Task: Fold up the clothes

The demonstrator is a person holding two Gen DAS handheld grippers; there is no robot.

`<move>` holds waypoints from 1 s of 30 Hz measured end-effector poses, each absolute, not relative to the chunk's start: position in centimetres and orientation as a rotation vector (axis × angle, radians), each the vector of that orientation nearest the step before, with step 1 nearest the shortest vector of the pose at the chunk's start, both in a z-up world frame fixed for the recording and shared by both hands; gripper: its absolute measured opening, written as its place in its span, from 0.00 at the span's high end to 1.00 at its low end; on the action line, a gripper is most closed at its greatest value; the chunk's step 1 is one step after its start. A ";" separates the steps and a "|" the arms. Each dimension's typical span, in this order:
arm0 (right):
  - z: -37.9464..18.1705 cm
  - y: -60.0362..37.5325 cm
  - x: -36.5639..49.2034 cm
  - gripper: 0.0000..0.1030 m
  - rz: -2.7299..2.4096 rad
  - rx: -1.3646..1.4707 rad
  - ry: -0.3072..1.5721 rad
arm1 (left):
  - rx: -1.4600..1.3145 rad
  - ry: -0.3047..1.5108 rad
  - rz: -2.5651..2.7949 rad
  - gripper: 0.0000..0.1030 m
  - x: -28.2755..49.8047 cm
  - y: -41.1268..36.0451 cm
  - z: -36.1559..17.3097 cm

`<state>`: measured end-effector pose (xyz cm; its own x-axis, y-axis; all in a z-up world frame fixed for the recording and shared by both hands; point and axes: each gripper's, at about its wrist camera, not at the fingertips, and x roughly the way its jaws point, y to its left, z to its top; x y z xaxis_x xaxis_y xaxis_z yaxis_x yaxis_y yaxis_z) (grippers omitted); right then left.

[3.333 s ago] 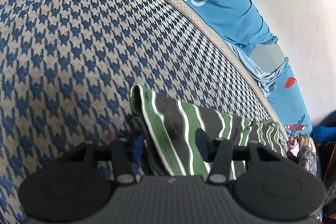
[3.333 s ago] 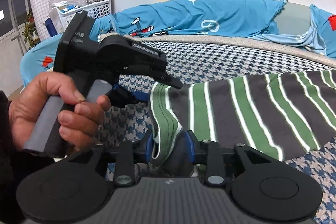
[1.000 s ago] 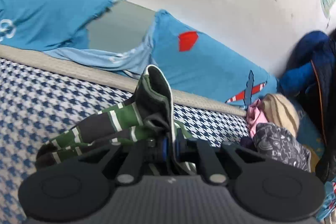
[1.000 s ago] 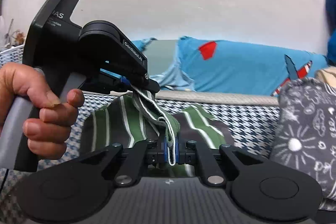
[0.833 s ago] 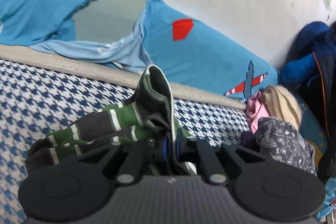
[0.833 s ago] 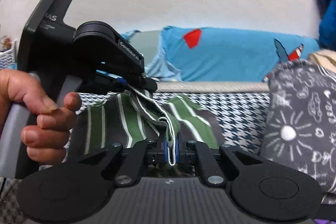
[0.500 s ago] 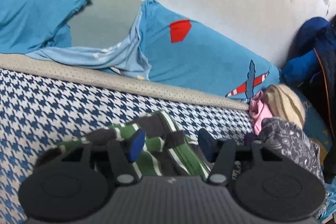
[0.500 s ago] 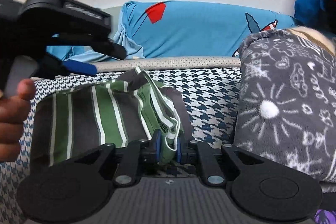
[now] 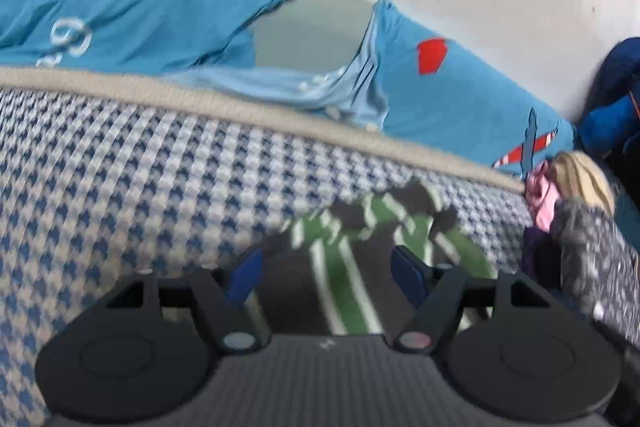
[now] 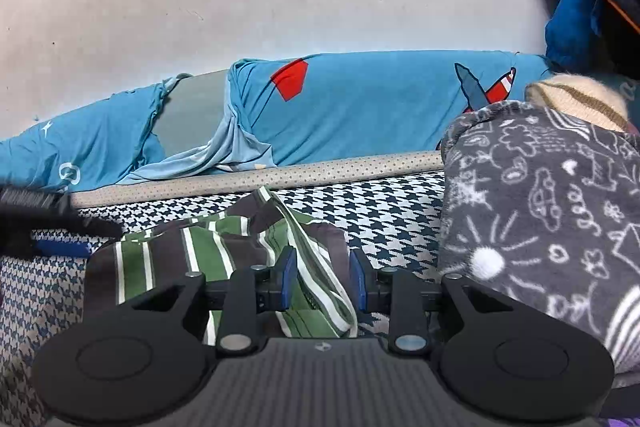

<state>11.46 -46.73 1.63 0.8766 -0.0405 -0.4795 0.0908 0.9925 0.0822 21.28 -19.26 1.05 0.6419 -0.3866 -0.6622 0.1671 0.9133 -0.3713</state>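
Two grippers are pointed at one green and grey striped garment (image 10: 168, 251), which is laid in a folded heap on the blue and white houndstooth blanket (image 9: 120, 163). The left gripper (image 9: 326, 273) is seen with its jaws opening wide; the garment is below and between them, but is not pinched. The right gripper (image 10: 322, 281) is opening too, and a white-edged fold of the garment is draped between its blue pads (image 10: 289, 277) without being squeezed. No box or basket is seen in these views. The beige blanket edge (image 10: 280, 173) is seen just behind the garment. Beyond it a blue sheet with a red patch (image 10: 360, 107) is spread. A grey doodle-print fleece (image 10: 540, 207) is piled close on the right. Bare blanket is left open on the left.
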 end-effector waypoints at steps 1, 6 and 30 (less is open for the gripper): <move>1.5 -46.8 11.7 0.71 -0.058 0.106 0.504 | -0.287 0.827 -0.322 0.31 20.9 -19.0 0.6; 0.8 -46.5 12.7 0.64 -0.028 0.092 0.519 | -0.339 0.874 -0.322 0.27 19.8 -17.8 -1.7; -2.7 -45.3 16.4 0.37 -0.042 -0.017 0.611 | -0.241 0.814 -0.314 0.45 19.3 -23.6 -3.5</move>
<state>16.38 -45.32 -2.66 0.8183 -0.0443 -0.5731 0.0341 0.9990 -0.0285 19.26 -23.62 -3.53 0.6449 -0.3646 -0.6717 0.1812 0.9268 -0.3291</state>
